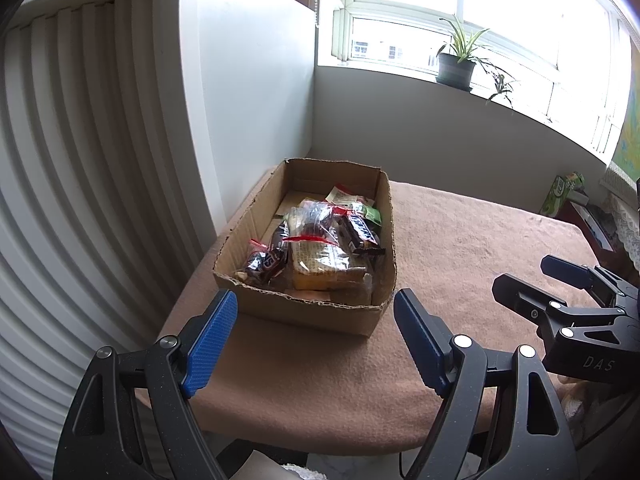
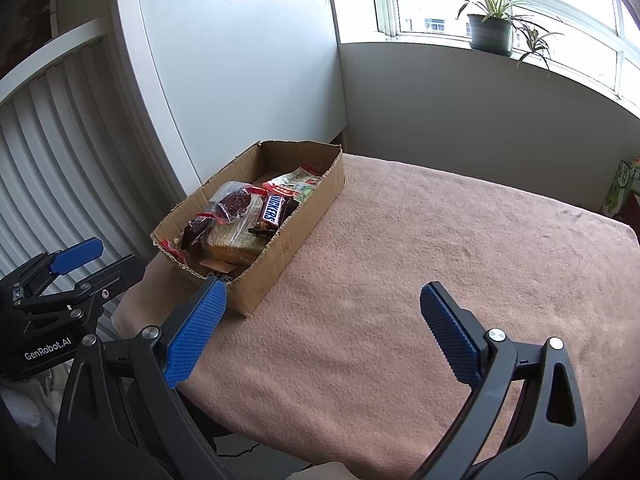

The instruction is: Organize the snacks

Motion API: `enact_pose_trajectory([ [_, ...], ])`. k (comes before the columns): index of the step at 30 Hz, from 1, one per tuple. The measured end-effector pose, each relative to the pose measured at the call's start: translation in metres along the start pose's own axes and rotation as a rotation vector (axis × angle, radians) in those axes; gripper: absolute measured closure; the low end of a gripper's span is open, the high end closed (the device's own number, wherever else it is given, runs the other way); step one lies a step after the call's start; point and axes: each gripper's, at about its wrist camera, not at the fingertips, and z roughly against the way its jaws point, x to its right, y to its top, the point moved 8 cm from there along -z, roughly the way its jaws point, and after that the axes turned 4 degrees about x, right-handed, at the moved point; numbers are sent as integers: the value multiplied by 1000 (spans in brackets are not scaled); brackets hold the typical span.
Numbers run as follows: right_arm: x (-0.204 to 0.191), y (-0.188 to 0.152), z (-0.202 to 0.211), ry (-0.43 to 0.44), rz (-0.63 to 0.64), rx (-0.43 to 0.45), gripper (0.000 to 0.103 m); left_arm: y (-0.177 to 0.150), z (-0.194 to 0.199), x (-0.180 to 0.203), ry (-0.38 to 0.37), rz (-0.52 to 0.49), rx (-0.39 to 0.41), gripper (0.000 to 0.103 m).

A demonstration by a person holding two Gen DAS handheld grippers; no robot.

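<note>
A cardboard box (image 1: 372,312) (image 2: 276,264) stands on the table's left side, holding several snacks. Among them are a Snickers bar (image 1: 362,234) (image 2: 274,210), a pack of wafers (image 1: 320,266) (image 2: 232,242), a clear zip bag of dark pieces (image 1: 316,220) (image 2: 232,202) and small sachets (image 1: 346,196) (image 2: 298,182) at the far end. My left gripper (image 1: 316,340) hangs open in front of the box's near wall, nothing between its blue pads. My right gripper (image 2: 324,332) is open too, empty, over the cloth to the right of the box. Each gripper shows at the edge of the other's view.
A pinkish-brown cloth (image 2: 440,248) covers the table. A white cabinet (image 2: 240,72) and a ribbed white panel (image 1: 80,160) rise at the left. A potted plant (image 1: 456,66) stands on the windowsill, and a green carton (image 1: 560,194) sits beyond the table's far right corner.
</note>
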Motion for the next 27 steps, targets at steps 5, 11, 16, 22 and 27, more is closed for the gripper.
enact_pose_trajectory([
  [5,1,0,1,-2,0,5,4,0,0,-1,4,3,-2,22],
  [11,1,-1,0,-1,-3,0,4,-1,0,-1,3,3,-1,22],
  [16,1,-2,-1,-1,-3,-3,4,-1,-2,-1,9,2,-3,22],
  [22,2,-4,-1,0,-6,-7,4,0,-2,-1,10,2,7,22],
  [27,6,-7,-4,-6,-13,-15,4,-1,-4,0,7,-1,1,22],
])
